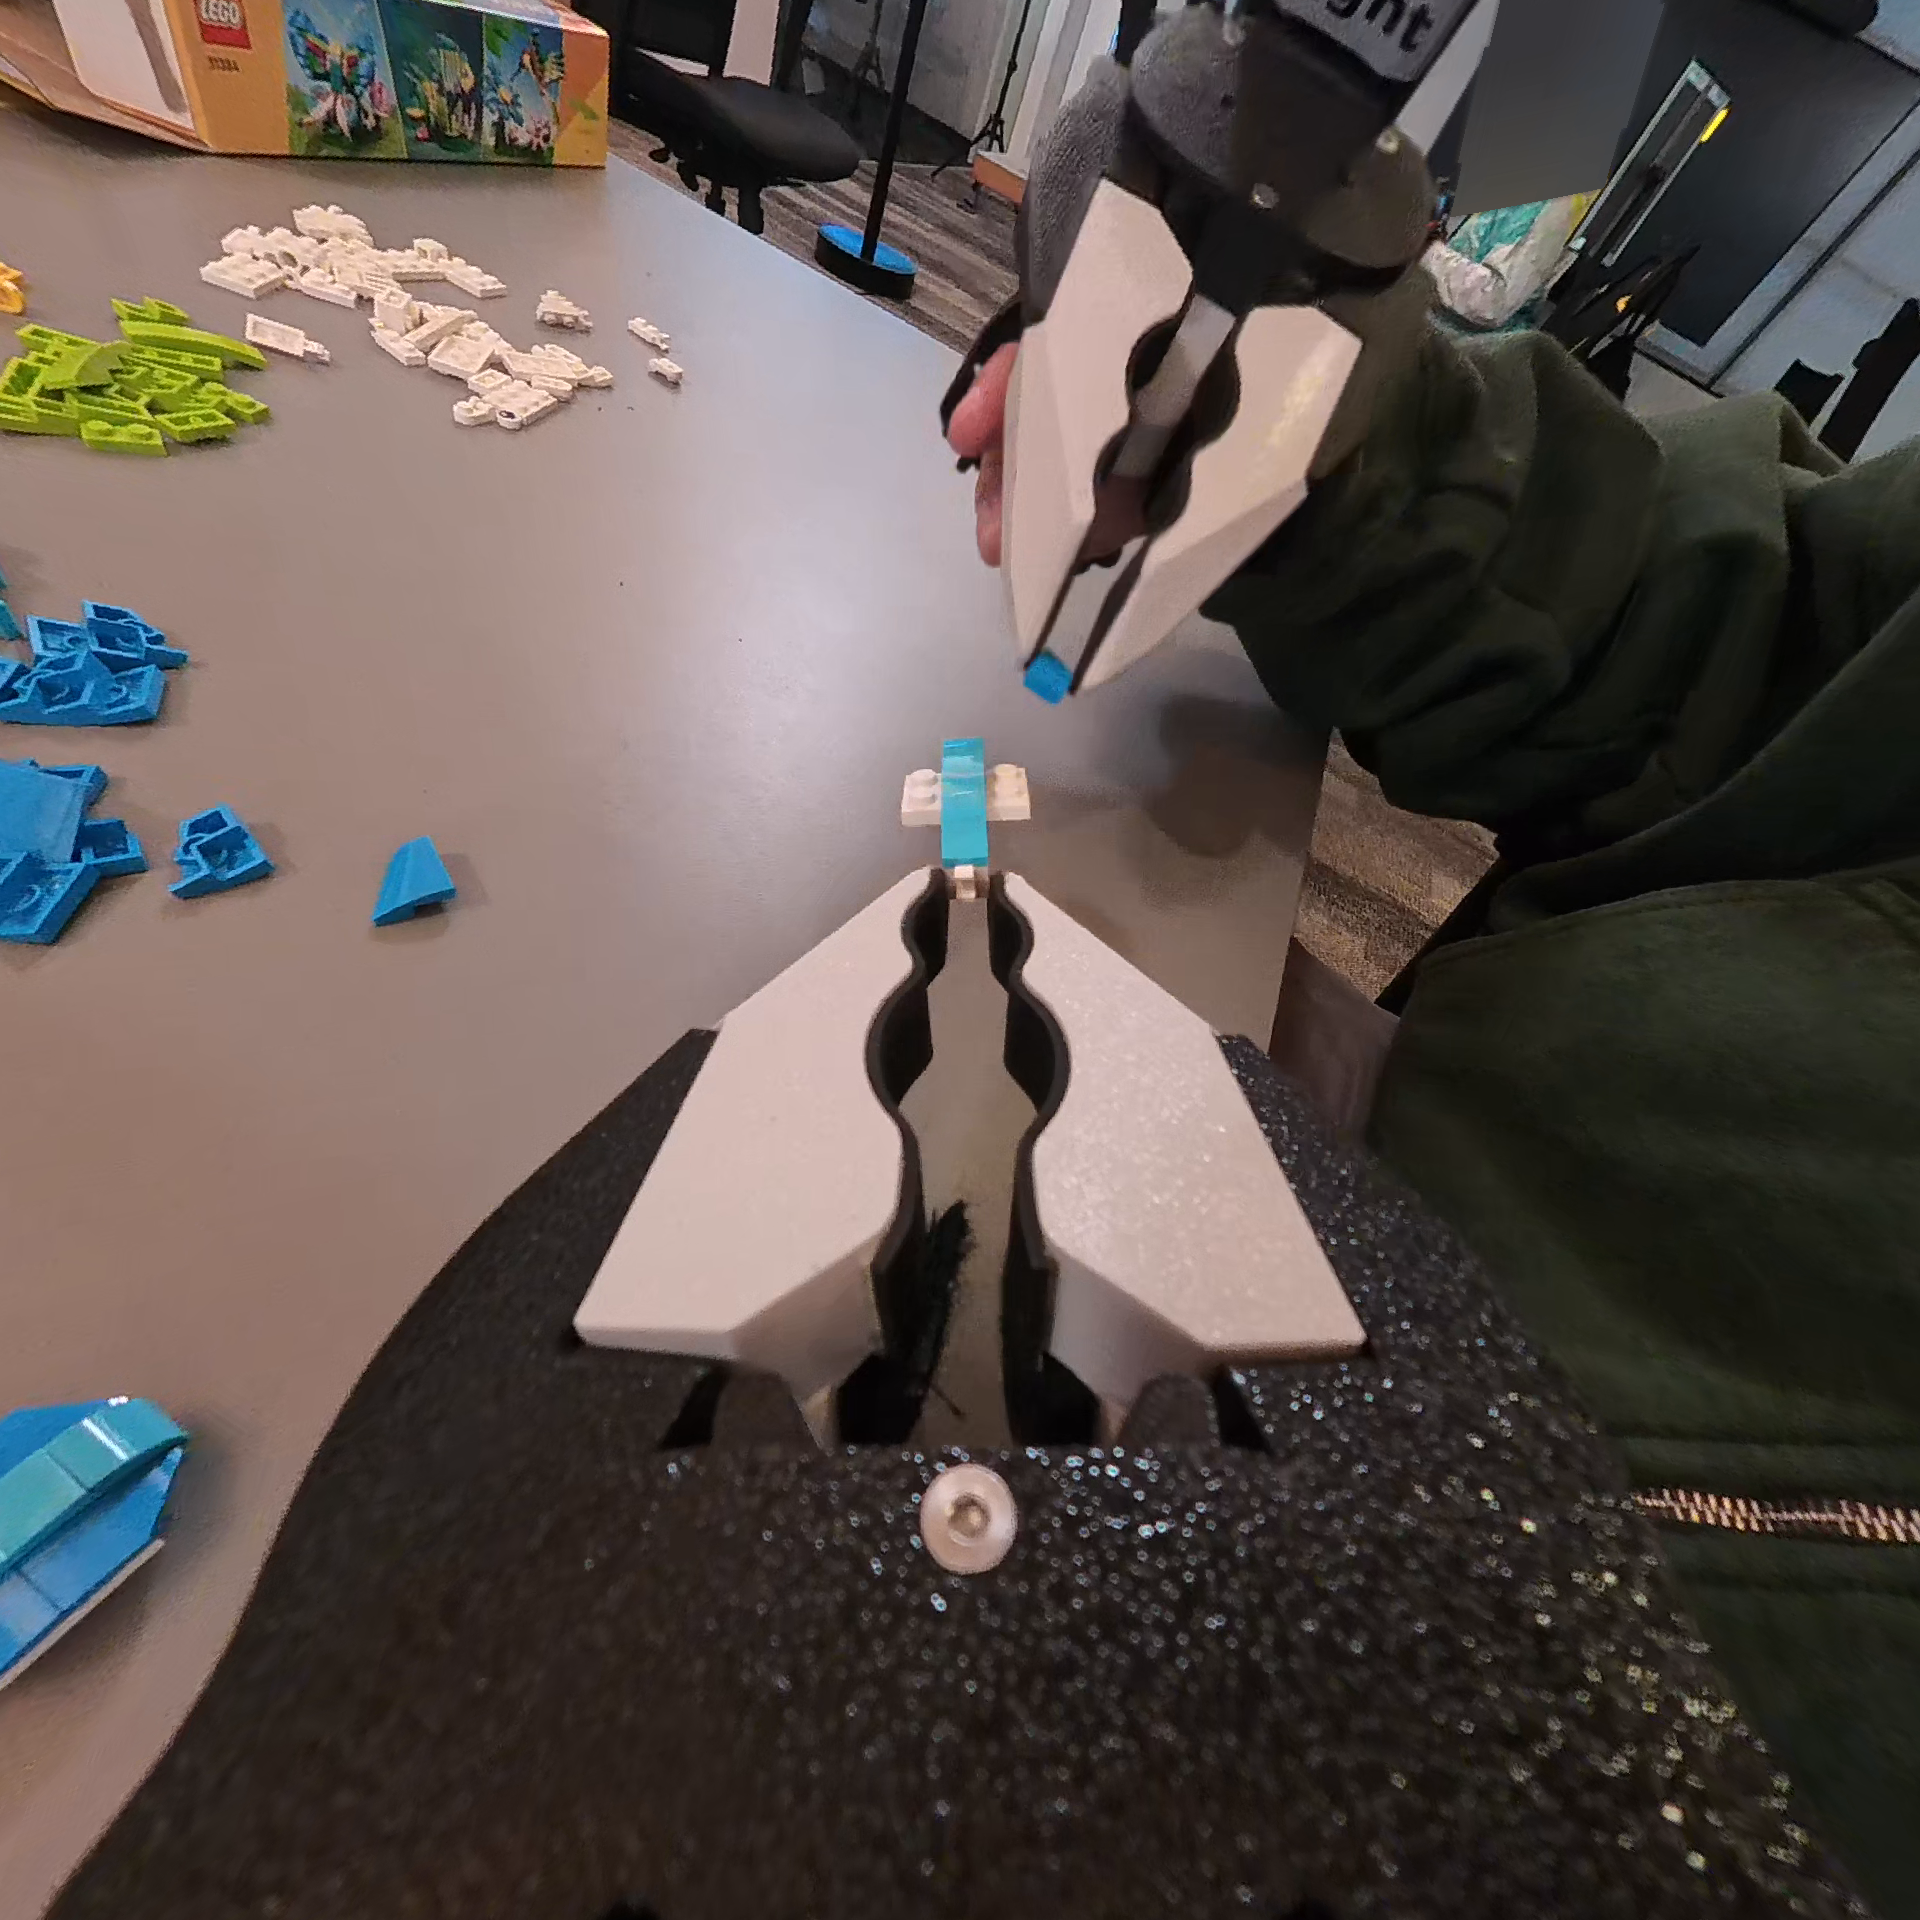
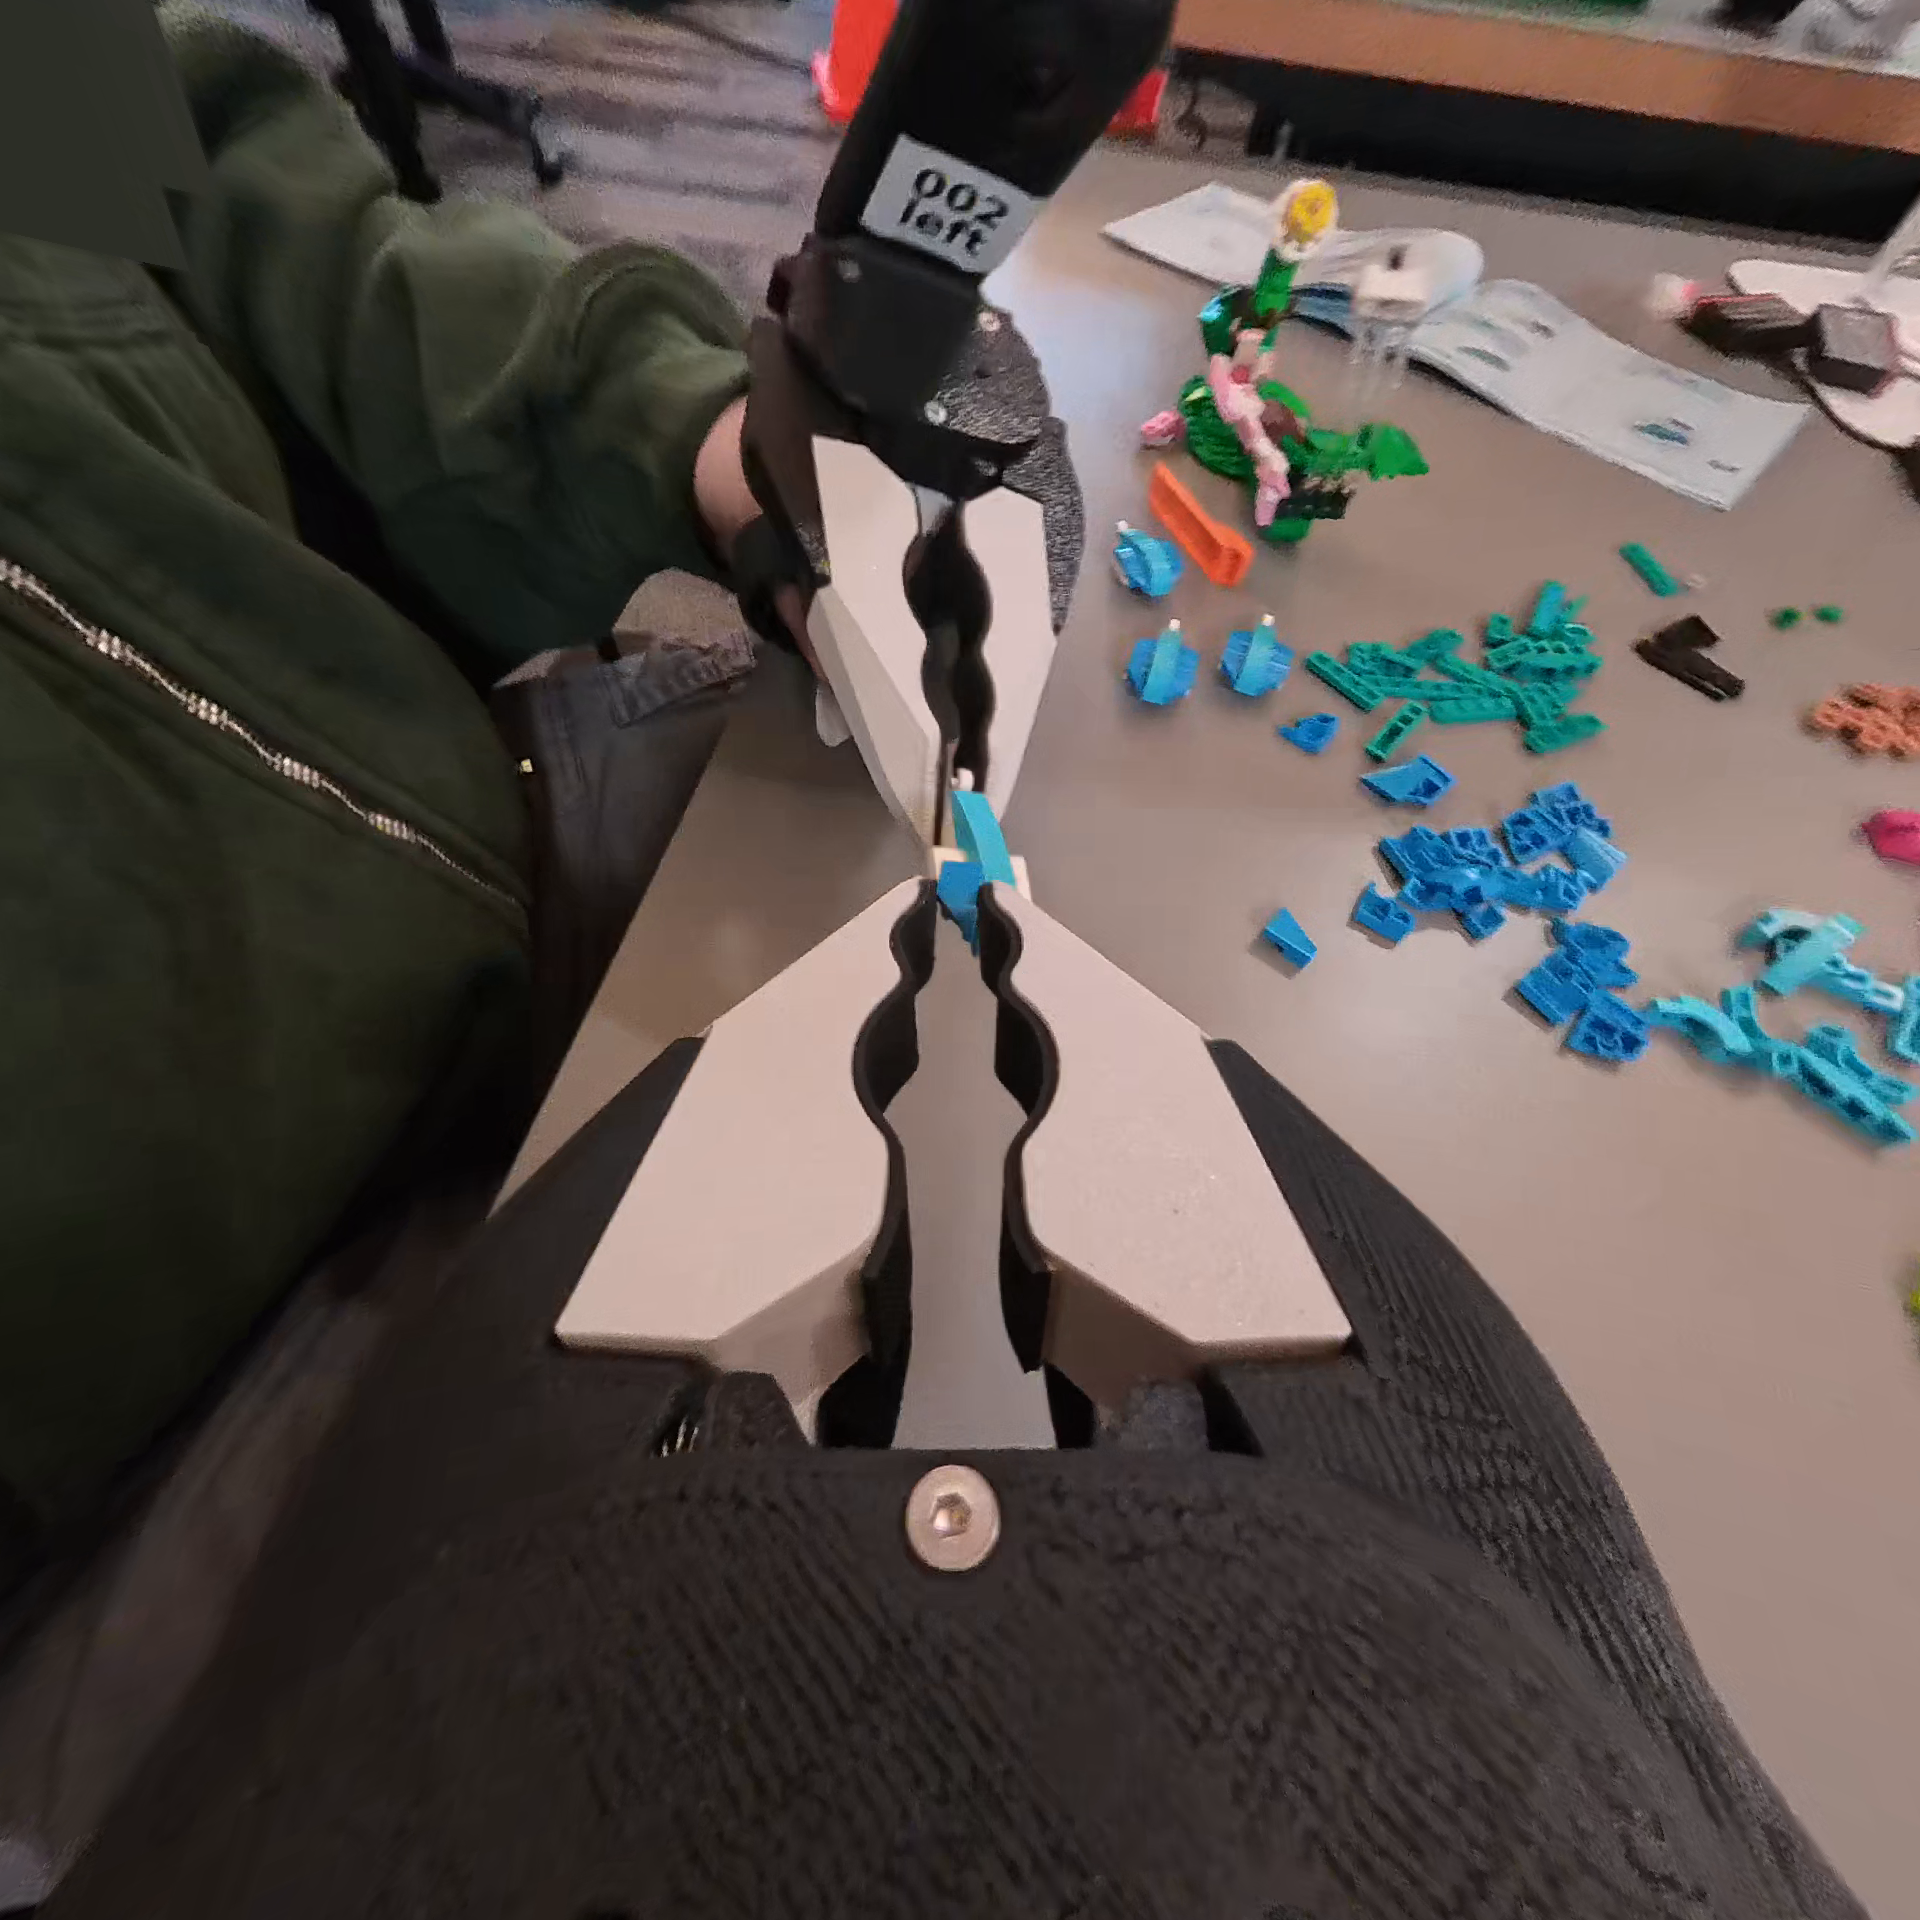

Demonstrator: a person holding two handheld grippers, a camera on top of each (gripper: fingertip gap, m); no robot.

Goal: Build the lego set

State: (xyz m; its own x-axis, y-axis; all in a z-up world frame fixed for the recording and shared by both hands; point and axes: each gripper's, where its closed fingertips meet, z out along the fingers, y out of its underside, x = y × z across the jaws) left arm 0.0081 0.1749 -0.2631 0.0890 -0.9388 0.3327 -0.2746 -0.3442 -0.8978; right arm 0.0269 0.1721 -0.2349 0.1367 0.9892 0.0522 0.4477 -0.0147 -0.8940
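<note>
My left gripper (image 1: 968, 881) is shut on a small assembly (image 1: 963, 800): a turquoise curved piece across a white plate, held just above the grey table (image 1: 623, 623). My right gripper (image 2: 958, 902) is shut on a small blue brick (image 2: 961, 899), which also shows in the left wrist view (image 1: 1047, 677). In that view the right gripper (image 1: 1055, 665) hangs a little above and to the right of the assembly, apart from it. In the right wrist view the left gripper (image 2: 951, 821) points down with the assembly (image 2: 979, 842) just beyond my blue brick.
Piles of white (image 1: 416, 312), lime green (image 1: 125, 379) and blue bricks (image 1: 83, 665) lie at left, the set box (image 1: 343, 83) behind. A green plant build (image 2: 1268, 416), an instruction booklet (image 2: 1558, 374), teal (image 2: 1475, 675) and blue bricks (image 2: 1507, 862) lie at right. A person's green sleeve (image 1: 1558, 582) borders the table edge. One gripper's finger ends stand about 4 centimeters off the other's.
</note>
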